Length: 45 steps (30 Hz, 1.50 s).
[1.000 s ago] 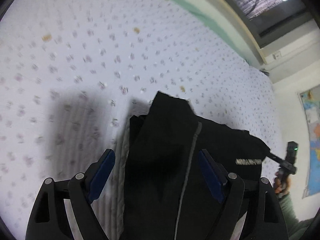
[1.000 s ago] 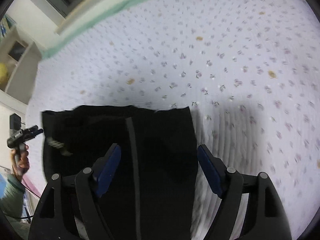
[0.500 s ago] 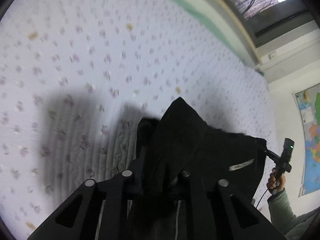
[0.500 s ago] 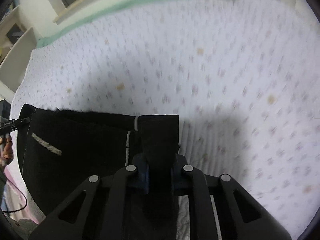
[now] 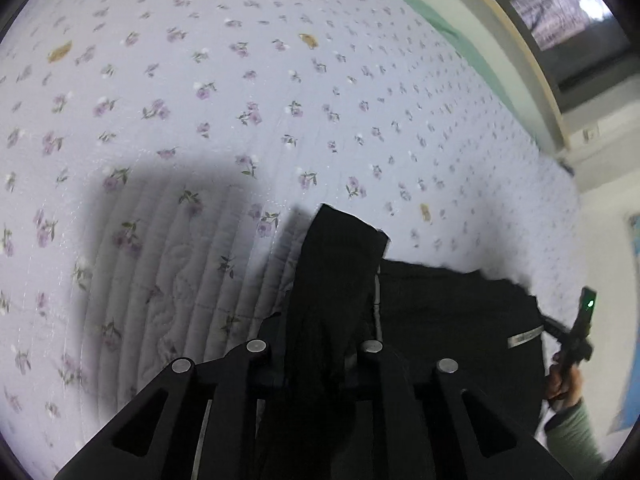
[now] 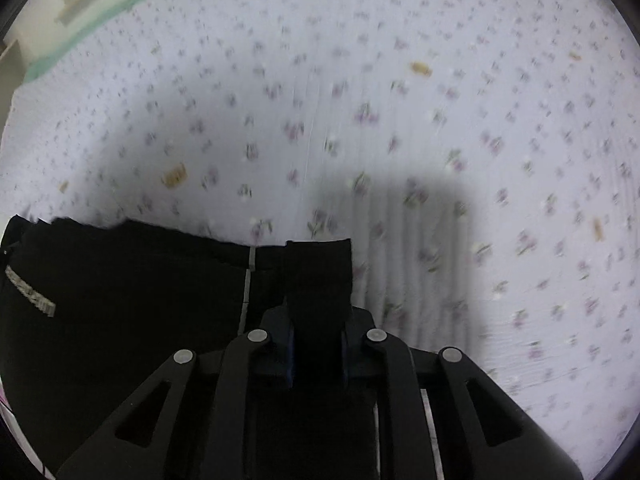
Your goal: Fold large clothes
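A wide bed [image 5: 280, 80] fills both views, covered by a pale lavender quilted bedspread [image 6: 440, 120] printed with small purple flowers and a few tan marks. A mint-green strip and a cream wooden frame [image 5: 516, 40] run along its far edge, with a dark window beyond.

On the bedspread lies a large black garment of soft fabric [image 5: 448, 320], spread flat near the bed's close side. A thin grey stripe [image 6: 250, 276] runs down it, and a small grey-white label [image 6: 30, 294] sits toward one end. Two of its corners are lifted off the bed.

The left tool [image 5: 316, 354], a black two-finger gripper, points steeply down. Its jaws are easing apart slightly, yet they still pinch a raised fold of the black fabric, which stands up between the fingers.

The right tool [image 6: 318, 346], black with dark blue pads [image 6: 286, 344], also points steeply down. Its jaws are likewise easing apart slightly while gripping another upright flap of the same garment. This view is somewhat blurred.

At the far right of the left view, a hand [image 5: 562, 378] in a grey-green sleeve [image 5: 576, 440] holds the right tool's handle, which shows a small green light [image 5: 590, 303], at the garment's other end.
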### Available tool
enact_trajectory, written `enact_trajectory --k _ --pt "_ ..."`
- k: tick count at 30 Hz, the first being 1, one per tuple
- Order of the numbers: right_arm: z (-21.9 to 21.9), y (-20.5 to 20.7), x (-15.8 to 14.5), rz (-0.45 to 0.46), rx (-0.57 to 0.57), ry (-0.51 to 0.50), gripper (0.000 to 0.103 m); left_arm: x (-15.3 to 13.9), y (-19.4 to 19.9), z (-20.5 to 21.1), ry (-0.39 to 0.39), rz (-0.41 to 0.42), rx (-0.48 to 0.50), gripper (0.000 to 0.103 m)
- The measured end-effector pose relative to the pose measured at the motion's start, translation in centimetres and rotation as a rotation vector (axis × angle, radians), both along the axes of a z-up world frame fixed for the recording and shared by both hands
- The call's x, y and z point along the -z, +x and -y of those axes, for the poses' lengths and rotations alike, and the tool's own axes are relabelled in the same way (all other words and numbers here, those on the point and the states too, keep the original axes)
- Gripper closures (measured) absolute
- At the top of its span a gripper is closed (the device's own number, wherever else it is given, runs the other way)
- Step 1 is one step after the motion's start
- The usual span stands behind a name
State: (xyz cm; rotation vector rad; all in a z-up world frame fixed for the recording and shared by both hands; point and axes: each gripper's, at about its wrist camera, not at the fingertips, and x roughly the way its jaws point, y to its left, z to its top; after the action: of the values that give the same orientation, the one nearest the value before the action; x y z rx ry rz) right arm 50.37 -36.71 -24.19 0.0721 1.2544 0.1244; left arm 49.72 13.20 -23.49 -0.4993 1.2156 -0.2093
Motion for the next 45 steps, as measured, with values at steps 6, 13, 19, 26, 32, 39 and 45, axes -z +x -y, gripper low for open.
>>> enact_trajectory --k 6,13,19,26,32,39,45 --pt "2.4 -1.9 -5.0 0.057 0.07 0.058 0.065 -3.0 -0.2 -1.4 0.014 -0.015 0.008 0.061" --pt "-0.8 -10.0 -13.0 0.197 -0.022 0.142 0.036 -12.1 -5.9 -1.1 0.135 0.141 0.063 0.048" --pt "-8.1 -14.5 -9.3 0.09 -0.154 0.115 0.036 -11.5 -11.3 8.9 0.076 0.133 0.268 0.048" --pt "-10.1 -14.0 -3.3 -0.006 -0.127 0.099 0.036 -2.5 -11.9 13.6 0.104 -0.037 0.259 0.049" --pt "-9.7 -13.4 -7.0 0.021 -0.139 0.12 0.044 -5.1 -11.1 12.7 0.048 -0.036 0.259 0.052" --pt "-9.2 -7.4 -6.0 0.022 -0.074 0.088 0.044 -8.9 -6.7 14.7 0.053 0.078 0.277 0.05" --pt "-8.6 -6.3 -1.5 -0.04 -0.036 0.114 0.043 -1.0 -3.4 14.5 0.088 -0.111 0.225 0.048"
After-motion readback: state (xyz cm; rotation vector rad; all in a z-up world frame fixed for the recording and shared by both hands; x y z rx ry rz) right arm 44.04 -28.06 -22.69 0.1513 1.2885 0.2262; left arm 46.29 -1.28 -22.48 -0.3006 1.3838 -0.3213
